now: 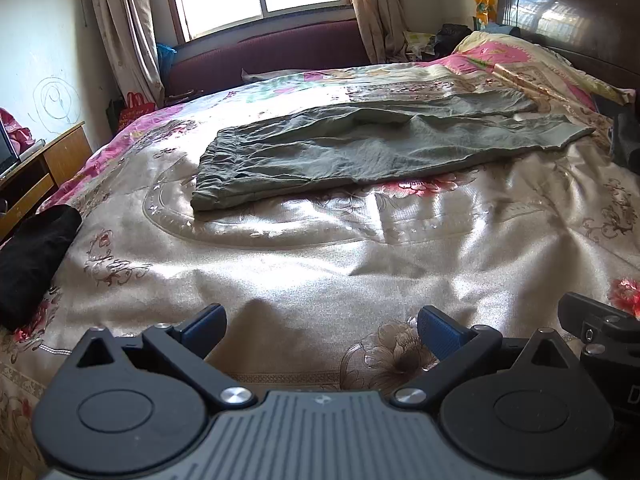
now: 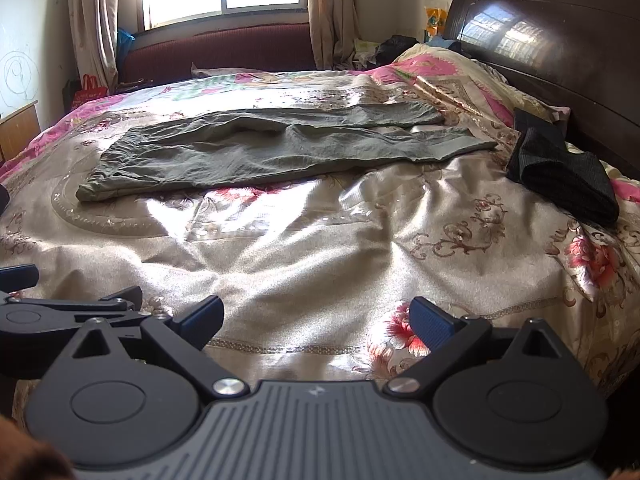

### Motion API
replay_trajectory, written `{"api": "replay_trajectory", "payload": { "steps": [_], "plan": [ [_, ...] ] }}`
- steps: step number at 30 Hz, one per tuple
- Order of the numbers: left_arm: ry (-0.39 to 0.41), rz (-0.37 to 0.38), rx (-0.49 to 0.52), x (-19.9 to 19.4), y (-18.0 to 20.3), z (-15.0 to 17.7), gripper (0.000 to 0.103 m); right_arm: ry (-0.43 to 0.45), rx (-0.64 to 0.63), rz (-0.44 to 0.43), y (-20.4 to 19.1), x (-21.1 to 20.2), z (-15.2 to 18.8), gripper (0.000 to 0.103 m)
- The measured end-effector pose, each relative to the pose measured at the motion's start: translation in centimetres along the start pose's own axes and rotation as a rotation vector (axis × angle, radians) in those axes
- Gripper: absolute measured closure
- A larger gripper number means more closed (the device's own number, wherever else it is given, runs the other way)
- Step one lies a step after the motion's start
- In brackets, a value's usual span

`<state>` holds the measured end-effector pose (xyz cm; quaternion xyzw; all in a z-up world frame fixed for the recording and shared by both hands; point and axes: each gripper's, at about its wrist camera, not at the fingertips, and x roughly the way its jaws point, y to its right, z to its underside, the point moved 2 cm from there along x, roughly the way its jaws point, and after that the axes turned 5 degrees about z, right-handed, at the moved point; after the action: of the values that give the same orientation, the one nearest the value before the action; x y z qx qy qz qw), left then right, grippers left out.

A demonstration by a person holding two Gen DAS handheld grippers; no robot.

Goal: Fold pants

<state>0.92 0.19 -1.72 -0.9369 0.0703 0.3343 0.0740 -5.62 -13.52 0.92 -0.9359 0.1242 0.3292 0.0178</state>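
Your left claw (image 1: 322, 330) and right claw (image 2: 316, 320) both hang released over the near edge of the bed's shiny floral beige-and-pink quilt (image 2: 304, 248), blue pads spread wide, gripping nothing. The wrinkled olive-green cotton pants (image 1: 360, 148) lie flat well beyond them at the bed's middle — waistband left, legs running right toward the dark wooden headboard (image 2: 552, 40). A dark ribbed garment (image 2: 560, 172) sits just right of the cuffs.
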Motion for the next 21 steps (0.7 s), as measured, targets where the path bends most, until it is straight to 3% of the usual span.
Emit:
{"api": "replay_trajectory", "payload": {
  "steps": [21],
  "plan": [
    [-0.001,-0.001,0.006,-0.07,0.28,0.09,0.000,-0.006,-0.003,0.006,-0.01,-0.08,-0.01,0.004]
  ]
}}
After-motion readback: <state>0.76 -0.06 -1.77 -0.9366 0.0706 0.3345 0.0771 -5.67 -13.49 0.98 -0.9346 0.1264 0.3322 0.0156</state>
